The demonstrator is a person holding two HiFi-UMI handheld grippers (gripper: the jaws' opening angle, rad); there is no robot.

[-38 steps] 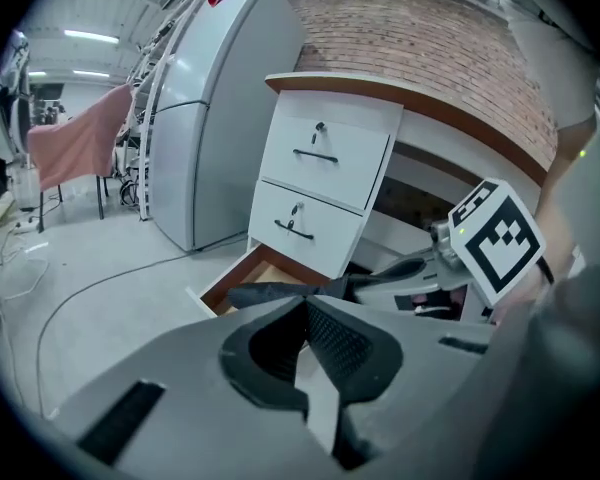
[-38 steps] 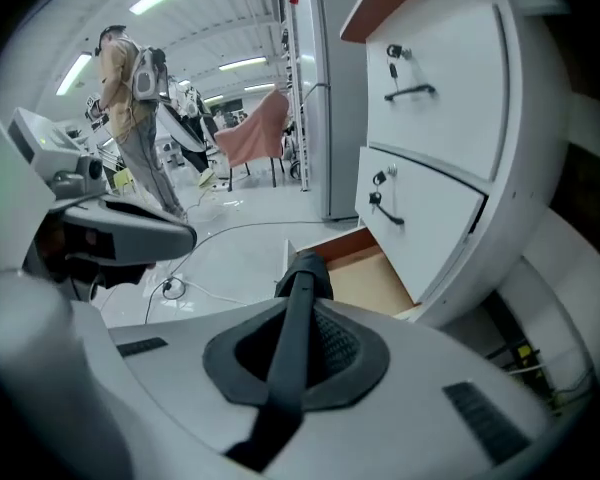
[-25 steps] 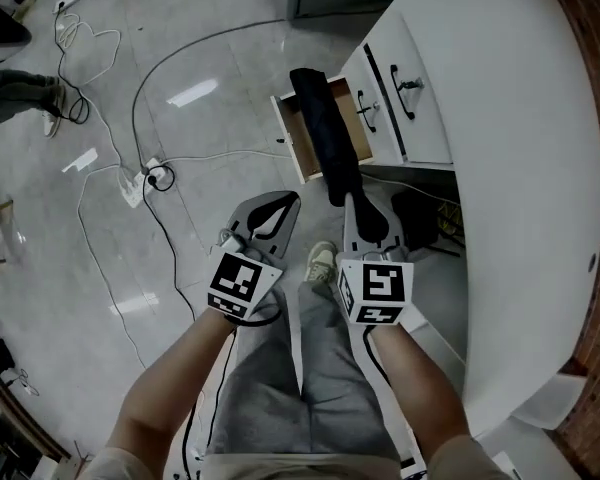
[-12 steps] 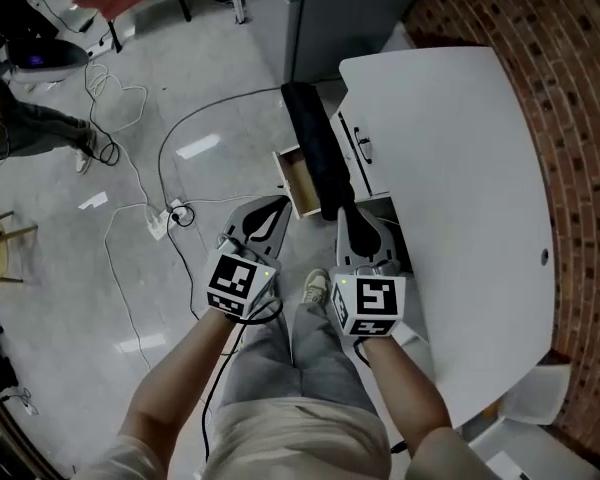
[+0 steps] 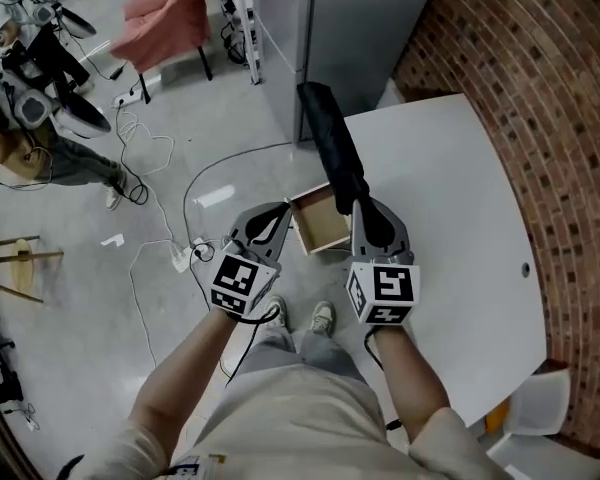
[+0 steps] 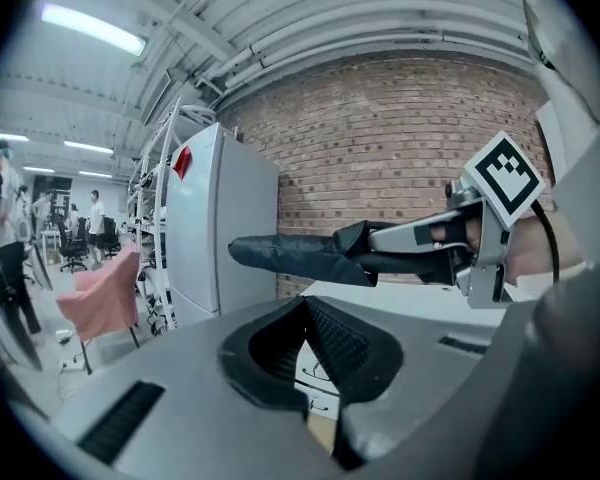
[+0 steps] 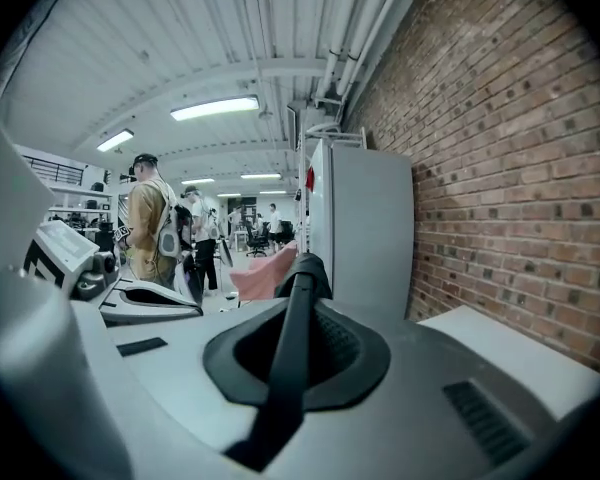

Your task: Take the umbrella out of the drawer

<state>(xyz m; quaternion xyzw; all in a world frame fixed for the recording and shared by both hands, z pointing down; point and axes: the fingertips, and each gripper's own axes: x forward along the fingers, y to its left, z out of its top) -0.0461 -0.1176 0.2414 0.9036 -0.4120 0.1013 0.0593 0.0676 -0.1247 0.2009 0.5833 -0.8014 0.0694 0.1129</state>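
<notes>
The right gripper (image 5: 366,204) has its jaws closed tight on the near end of the umbrella (image 5: 332,143). In the right gripper view a slim black stem runs between the ribbed black pads and out past the tips. The left gripper (image 5: 283,209) has its jaws closed tip to tip with nothing between them, the curved pads leaving a teardrop-shaped gap behind the tips.

The umbrella is folded, wrapped in soft, matte black fabric that creases near the grip. It is clear of the drawer (image 5: 318,220), held in the air roughly level, and points away from the person toward a tall smooth grey cabinet (image 5: 350,18). The drawer stands pulled open below it, pale wood inside, set under a glossy white desk (image 5: 460,208) with a rounded edge. A red brick wall (image 5: 540,88) curves behind the desk.

Each gripper body is plain grey plastic and carries a cube with black-and-white square markers. A small red label sits high on the cabinet, its print too small to read.
</notes>
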